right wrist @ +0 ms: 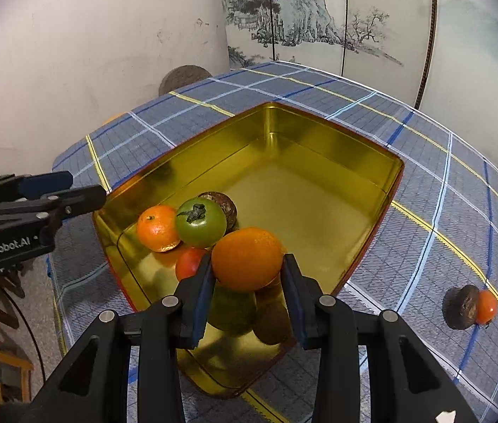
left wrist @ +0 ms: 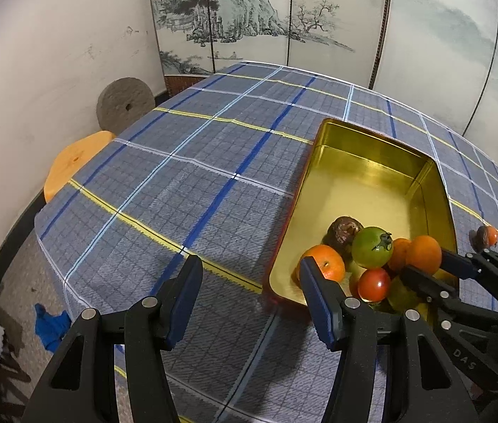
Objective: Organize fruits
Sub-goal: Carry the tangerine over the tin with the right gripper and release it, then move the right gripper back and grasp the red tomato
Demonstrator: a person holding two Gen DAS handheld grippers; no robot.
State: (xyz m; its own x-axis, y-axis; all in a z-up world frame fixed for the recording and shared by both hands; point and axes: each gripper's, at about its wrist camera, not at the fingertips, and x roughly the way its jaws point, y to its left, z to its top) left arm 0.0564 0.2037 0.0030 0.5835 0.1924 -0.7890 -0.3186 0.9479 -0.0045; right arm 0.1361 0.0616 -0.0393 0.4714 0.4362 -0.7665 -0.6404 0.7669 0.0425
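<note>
Tin (right wrist: pixel 319 148): glossy gold metal interior. Worktop cloth (left wrist: pixel 178 176): matt woven plaid. Green tomato (right wrist: pixel 200 226): smooth, shiny. Claw pads (left wrist: pixel 314 296): matt blue rubber-like.

Left gripper (left wrist: pixel 249 292), right gripper (right wrist: pixel 247 294): black triangular-cutout finger arms carrying blue pads (right wrist: pixel 202 303), showing silver round rivets; white "GenRobot.AI" lettering appearing on the left one's body.

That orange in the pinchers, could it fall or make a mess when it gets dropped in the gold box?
Maybe. The right gripper pinches the orange only near its lower half, so it might slip out. Directly below, the fruits are piled in one corner of the gold tin; landing on the green tomato or red tomato, it could roll or bruise them. The two fruits still on the tablecloth sit near the table's edge.
</note>
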